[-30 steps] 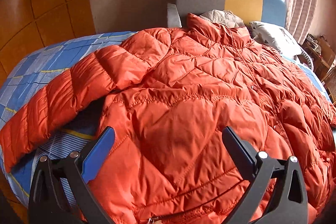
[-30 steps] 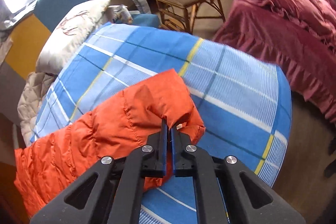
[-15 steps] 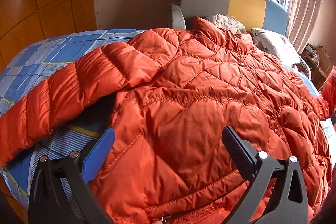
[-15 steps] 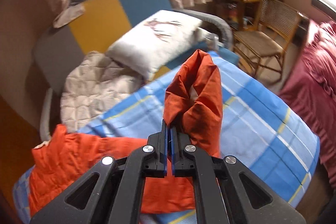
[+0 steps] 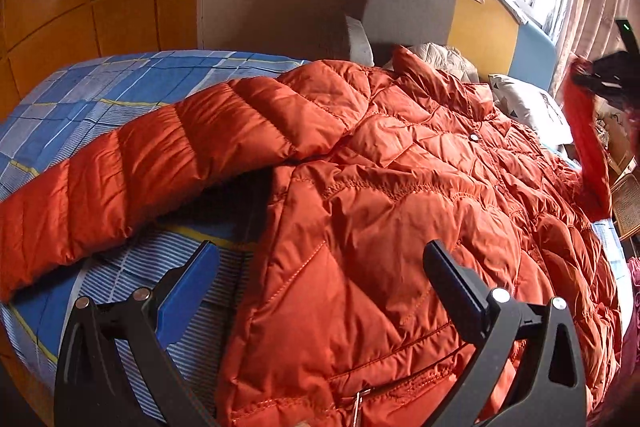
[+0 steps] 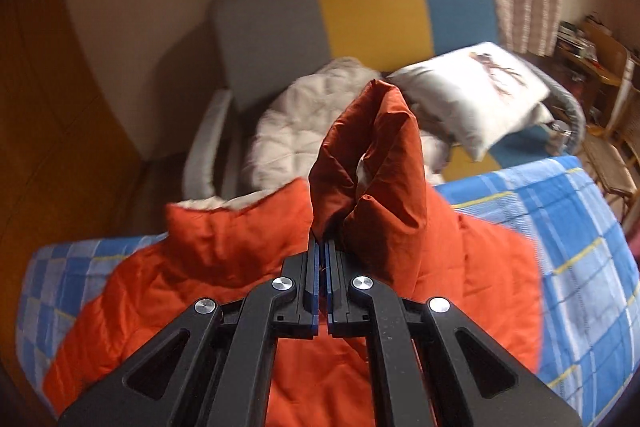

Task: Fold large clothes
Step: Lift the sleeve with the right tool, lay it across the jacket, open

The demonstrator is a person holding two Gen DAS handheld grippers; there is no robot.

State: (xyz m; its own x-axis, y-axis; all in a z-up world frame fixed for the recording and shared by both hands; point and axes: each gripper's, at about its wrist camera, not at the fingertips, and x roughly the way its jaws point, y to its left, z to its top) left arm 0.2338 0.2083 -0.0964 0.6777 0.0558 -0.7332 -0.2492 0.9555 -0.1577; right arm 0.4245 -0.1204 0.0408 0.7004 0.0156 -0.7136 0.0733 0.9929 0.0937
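Note:
An orange quilted puffer jacket (image 5: 400,195) lies front up on a blue checked bed (image 5: 120,91). Its left sleeve (image 5: 132,167) stretches out to the left. My left gripper (image 5: 320,267) is open and empty, hovering over the jacket's lower hem. My right gripper (image 6: 323,251) is shut on the cuff of the other sleeve (image 6: 372,163) and holds it up above the jacket body (image 6: 208,287). In the left wrist view the right gripper (image 5: 608,75) shows at the far right with the raised sleeve (image 5: 588,143) hanging from it.
A grey, yellow and blue headboard (image 6: 360,15) stands behind the bed. A white pillow (image 6: 476,87) and a cream quilted blanket (image 6: 304,131) lie at the bed's head. A wooden chair (image 6: 616,131) stands to the right. Curtains (image 5: 592,7) hang by the window.
My right gripper has lifted the sleeve cuff off the bed and swung it up over the jacket toward the collar. My left gripper has edged slightly left over the hem, still open.

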